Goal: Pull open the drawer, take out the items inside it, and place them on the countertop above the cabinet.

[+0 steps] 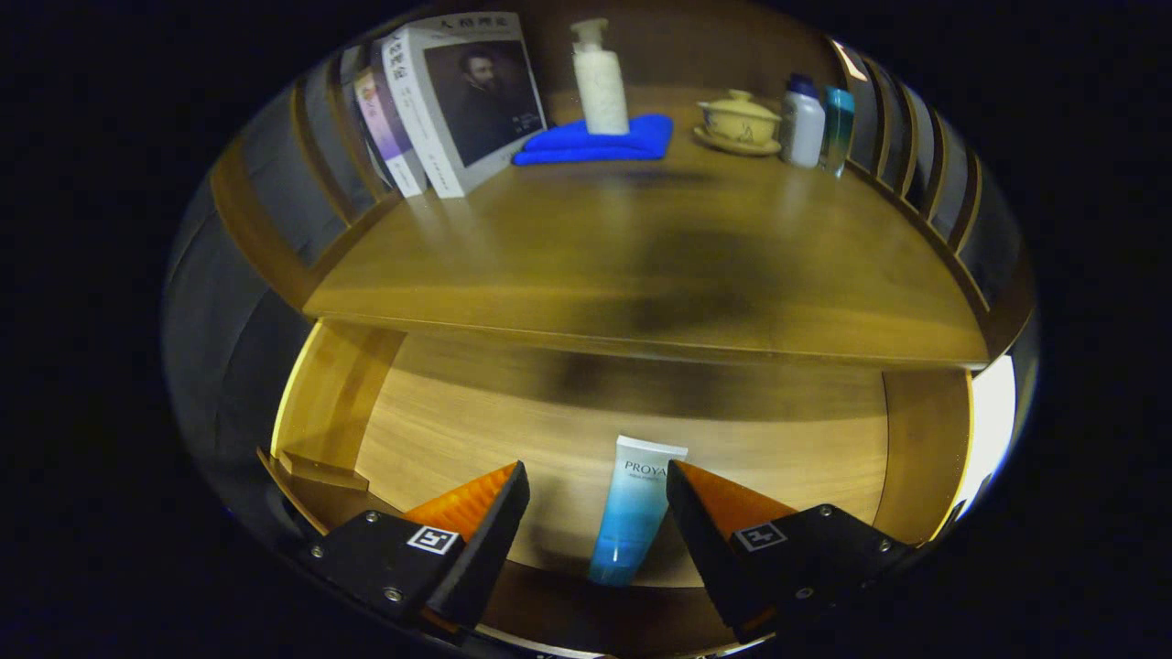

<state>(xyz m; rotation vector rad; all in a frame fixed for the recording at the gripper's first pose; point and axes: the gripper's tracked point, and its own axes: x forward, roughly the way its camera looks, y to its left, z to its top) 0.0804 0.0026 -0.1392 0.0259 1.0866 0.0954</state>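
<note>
The gripper (597, 485) hangs over an open drawer (586, 430), its two fingers spread wide with a tube (634, 522) lying between them. The tube, white at its flat end and shading to blue toward the cap, rests on the pale wooden floor of the drawer, cap end nearest the camera; the finger on the right sits just beside the tube's white end, though whether it touches cannot be told, and the left finger stands apart from it. Beyond the fingers, above the drawer, stretches the wooden countertop (641, 265), its middle bare. At its far side, a white pump bottle (599, 81) stands on a folded blue cloth (595, 142). To the left of the cloth, several books (449, 101) lean against the slatted side rail. To the right sits a yellow lidded cup on a saucer (740, 121), and just beside it a white bottle (803, 124) and a teal bottle (837, 128) stand together.
</note>
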